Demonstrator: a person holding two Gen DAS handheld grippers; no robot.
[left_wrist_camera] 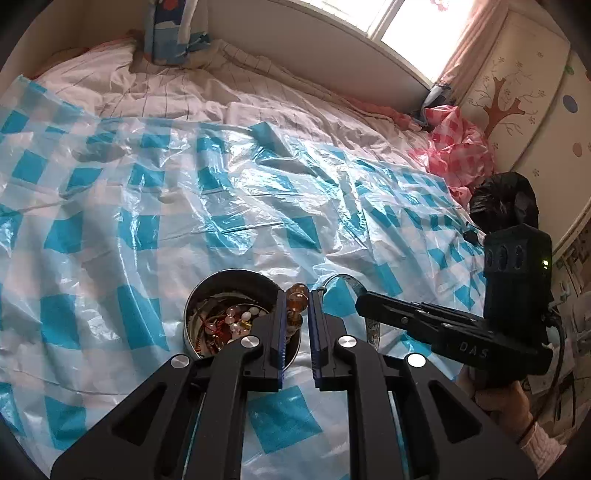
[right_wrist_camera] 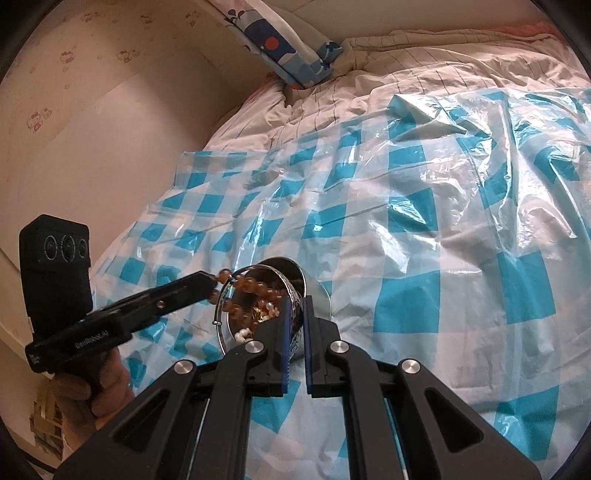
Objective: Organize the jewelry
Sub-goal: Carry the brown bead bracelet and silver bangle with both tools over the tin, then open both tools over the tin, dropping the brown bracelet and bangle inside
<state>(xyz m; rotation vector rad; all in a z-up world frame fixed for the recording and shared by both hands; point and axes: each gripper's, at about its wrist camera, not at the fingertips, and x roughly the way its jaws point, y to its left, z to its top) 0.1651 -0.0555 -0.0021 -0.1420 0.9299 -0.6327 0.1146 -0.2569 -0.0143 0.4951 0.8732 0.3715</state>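
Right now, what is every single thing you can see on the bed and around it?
Tin: one, silver, round, on the plastic sheet, wall gripped by the right gripper.
Jewelry in the tin: many pieces, pearl white, pink, gold, red; too jumbled to count.
Amber bead string: one, orange-brown, held over the tin.
Plastic sheet: one, blue and white checks, spread over the bed.
Bedsheet: one, pale pink with thin lines.
Pillow: one, blue and white, against the wall.
Pink plastic: one, crumpled, far corner.
Black bag: one, bed edge.
Window: one, bright.
Left gripper: jaws on the beads.
Right gripper: jaws on the tin wall.
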